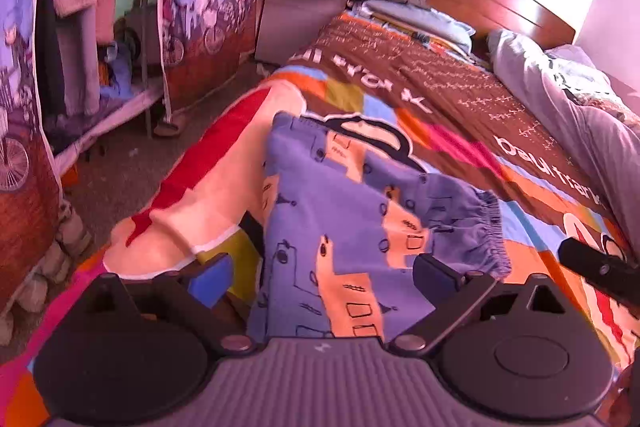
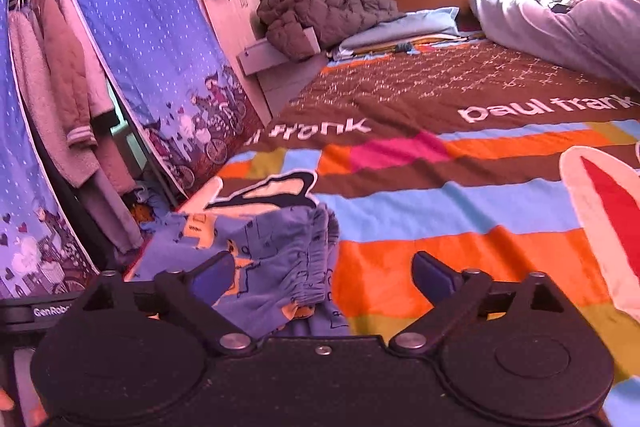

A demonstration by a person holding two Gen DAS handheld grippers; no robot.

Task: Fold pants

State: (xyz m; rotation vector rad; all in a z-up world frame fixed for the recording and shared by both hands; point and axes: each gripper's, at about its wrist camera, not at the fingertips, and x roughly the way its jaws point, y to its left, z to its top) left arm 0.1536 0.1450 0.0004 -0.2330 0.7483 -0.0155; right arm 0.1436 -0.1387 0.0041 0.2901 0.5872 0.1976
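both the left gripper (image 1: 322,277) and right gripper (image 2: 322,273) hung open over the part-folded printed pants (image 1: 340,227), whose elastic waistband (image 1: 494,233) lay at three o'clock, likely to be gripped next.

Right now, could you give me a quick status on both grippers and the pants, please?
Left gripper open, over the pants. Right gripper open at the elastic waistband. Pants lie on the bedspread, nothing gripped. Nothing blocking.

Blue printed pants (image 1: 332,227) lie folded and rumpled on the bedspread (image 1: 460,115).
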